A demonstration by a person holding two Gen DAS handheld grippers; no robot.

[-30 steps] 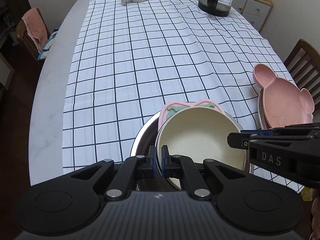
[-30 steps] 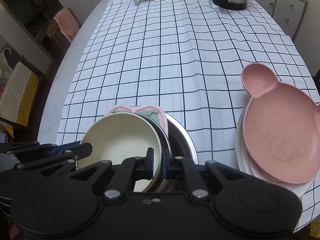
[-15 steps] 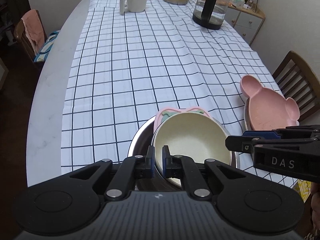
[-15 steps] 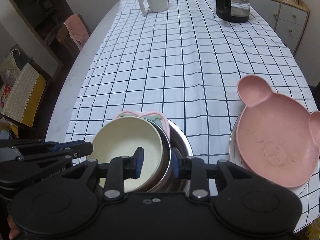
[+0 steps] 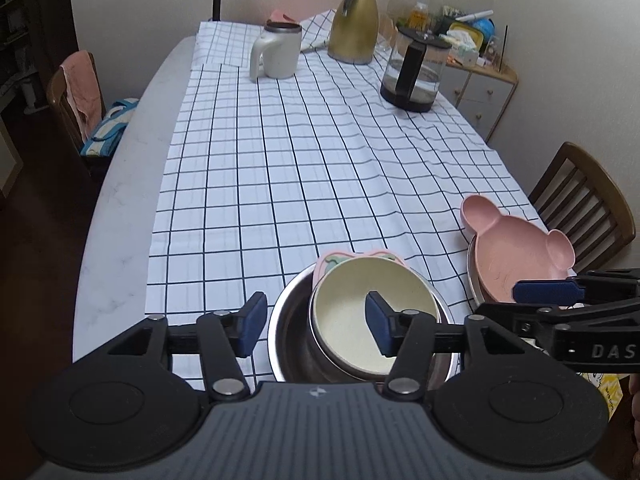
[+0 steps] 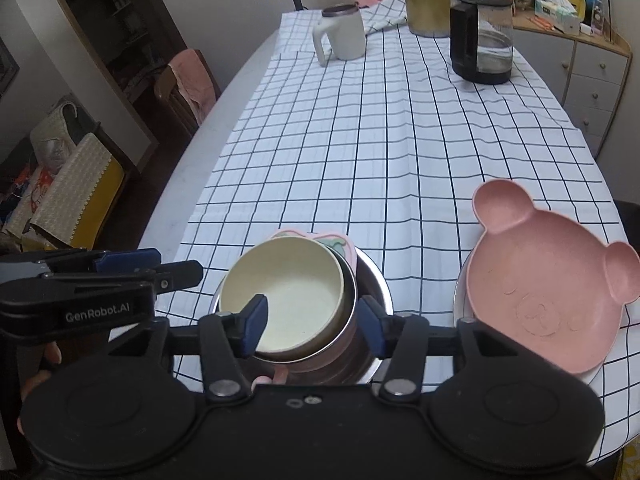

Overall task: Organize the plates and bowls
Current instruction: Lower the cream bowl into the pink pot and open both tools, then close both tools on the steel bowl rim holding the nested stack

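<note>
**Releasing the cream bowl into the nest at the near edge**

Item 1, cream bowl (image 5: 370, 320): seated inside a steel-walled bowl (image 6: 347, 320), which sits in the wide steel bowl (image 5: 290, 320) at the near edge of the table (image 5: 120, 216), on the checked cloth (image 5: 320, 168). It leans slightly toward you rather than sitting level. A pink-and-green dish (image 5: 352, 258) shows behind it, wedged at the far rim of the nest.

Item 2, left gripper (image 5: 316, 328): jaws have just been opening and stand about half apart. The bowl's near rim lies in the gap, but neither pad presses on it, so you hold nothing.

Item 3, right gripper (image 6: 310, 326): jaws likewise just opened to about half, straddling the nested rims without pinching them. Nothing held.

Item 4, pink bear plate (image 6: 548, 296): rests on a pale plate (image 6: 460, 300) at the near right corner, well apart from the nest.

Item 5, far end: white mug (image 5: 276, 54), gold jug (image 5: 354, 26), glass kettle (image 5: 416, 74). None concerns this step.

Handling note, as judgement: draw both grippers straight up and back so no pad catches a rim and tips the leaning bowl. Check that it settles before you reach elsewhere. The pink-and-green dish probably keeps the stack from sitting flat, so consider freeing it next.
</note>
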